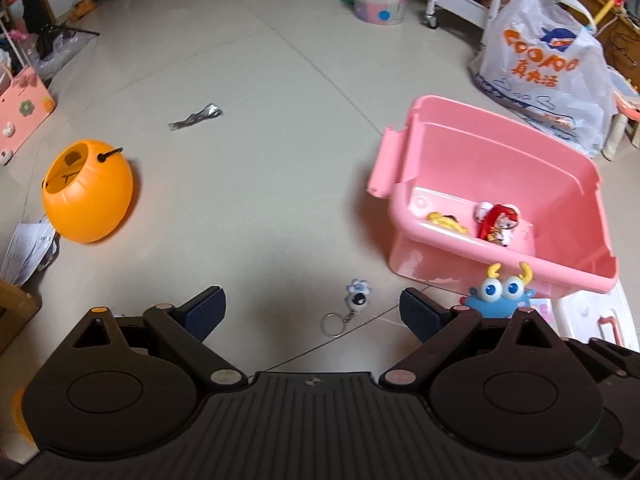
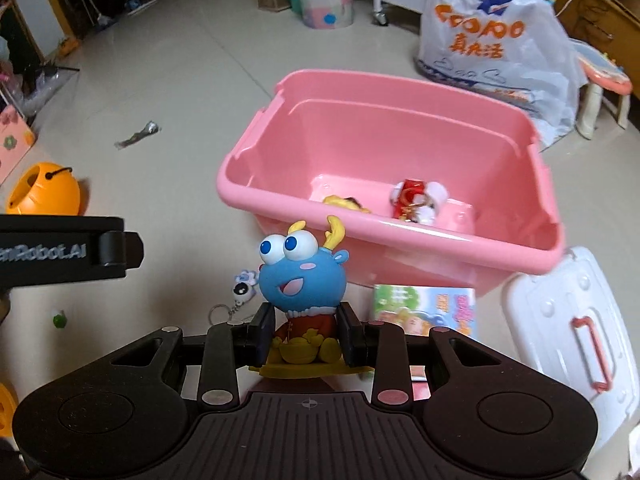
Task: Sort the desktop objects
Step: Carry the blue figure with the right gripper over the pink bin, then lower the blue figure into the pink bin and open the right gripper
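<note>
Two toys lie inside pink bin on the floor. White lid beside it. Right hand-held gripper clamps blue dragon figure, just short of bin's near wall. Left hand-held gripper spread wide, empty, above keychain.

Both fisheye views look forward and steeply down over their own black gripper bodies at a pale tiled floor. The left wrist view sits further left, with the pink plastic storage bin at mid right; the right wrist view holds that bin nearer, at centre. Both share the orange round plastic pot, at far left.
</note>
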`<state>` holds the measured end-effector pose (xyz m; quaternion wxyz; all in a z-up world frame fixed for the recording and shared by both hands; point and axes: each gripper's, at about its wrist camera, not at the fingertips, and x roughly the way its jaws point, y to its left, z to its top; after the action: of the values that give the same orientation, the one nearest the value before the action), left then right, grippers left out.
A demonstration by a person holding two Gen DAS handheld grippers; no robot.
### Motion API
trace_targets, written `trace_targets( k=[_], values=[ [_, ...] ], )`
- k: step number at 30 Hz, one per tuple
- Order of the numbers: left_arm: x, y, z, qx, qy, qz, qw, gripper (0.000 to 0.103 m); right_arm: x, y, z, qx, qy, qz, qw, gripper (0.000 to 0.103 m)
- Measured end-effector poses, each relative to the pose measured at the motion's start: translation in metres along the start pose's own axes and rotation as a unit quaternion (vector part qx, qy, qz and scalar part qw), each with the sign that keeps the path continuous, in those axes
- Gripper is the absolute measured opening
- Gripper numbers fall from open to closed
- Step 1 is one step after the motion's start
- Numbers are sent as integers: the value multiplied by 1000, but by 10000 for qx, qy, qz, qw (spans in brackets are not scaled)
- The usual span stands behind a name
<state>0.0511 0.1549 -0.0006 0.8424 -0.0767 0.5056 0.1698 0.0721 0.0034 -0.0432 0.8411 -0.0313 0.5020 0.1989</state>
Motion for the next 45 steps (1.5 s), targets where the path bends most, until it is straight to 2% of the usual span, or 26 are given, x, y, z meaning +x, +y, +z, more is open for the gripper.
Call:
trace_targets(
  k=[13,21,34,45],
  values=[
    [-7,-28,1,185,-132,-146,9996,96,-80,-58,12,538,-823,-295,9947,30],
    [-4,-53,2,424,-198,-231,9986,96,-101,-92,19,869,-1134,-481,9886,30],
    [15,-79,8,552,-194,-278,9979,96,-89,-115,43,963,-1318,-584,9849,30],
    [33,-89,22,321,-228,-268,9989,96,-49,-141,70,1322,-1150,-661,9823,30]
  ],
)
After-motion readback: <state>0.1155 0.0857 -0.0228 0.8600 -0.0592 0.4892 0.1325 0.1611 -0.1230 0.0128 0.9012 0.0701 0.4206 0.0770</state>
